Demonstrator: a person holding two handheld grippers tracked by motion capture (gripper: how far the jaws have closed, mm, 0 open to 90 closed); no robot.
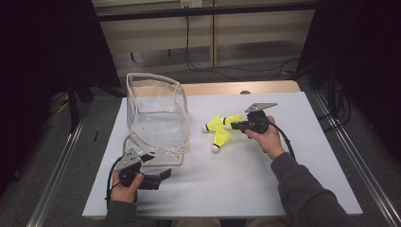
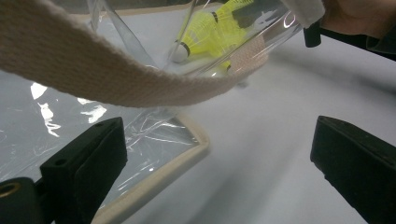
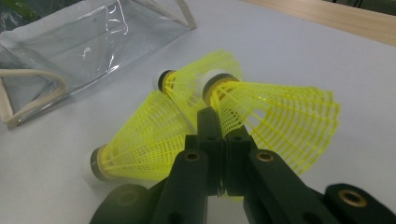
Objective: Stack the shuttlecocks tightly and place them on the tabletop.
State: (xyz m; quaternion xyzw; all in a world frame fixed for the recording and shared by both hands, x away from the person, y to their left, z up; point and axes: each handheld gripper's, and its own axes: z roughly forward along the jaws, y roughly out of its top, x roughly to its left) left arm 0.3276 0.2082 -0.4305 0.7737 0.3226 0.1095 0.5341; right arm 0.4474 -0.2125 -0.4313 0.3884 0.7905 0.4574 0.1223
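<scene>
Three yellow shuttlecocks lie on the white table right of a clear plastic bag (image 1: 156, 118) with beige trim. My right gripper (image 1: 235, 126) is shut, pinching the mesh skirt of the rear shuttlecock (image 1: 231, 119); its jaws (image 3: 217, 126) press together against that shuttlecock (image 3: 280, 116). The other two shuttlecocks (image 1: 215, 124) (image 1: 221, 138) lie just to the left. My left gripper (image 1: 156, 165) stands open at the bag's near corner, jaws wide apart (image 2: 219, 154), with the bag's beige strap (image 2: 116, 79) hanging just ahead of them.
The white table top (image 1: 236, 179) is bare in front of the shuttlecocks and at the right. A wooden edge (image 1: 236, 87) runs along the back. The bag (image 3: 70, 51) stands upright with its mouth open.
</scene>
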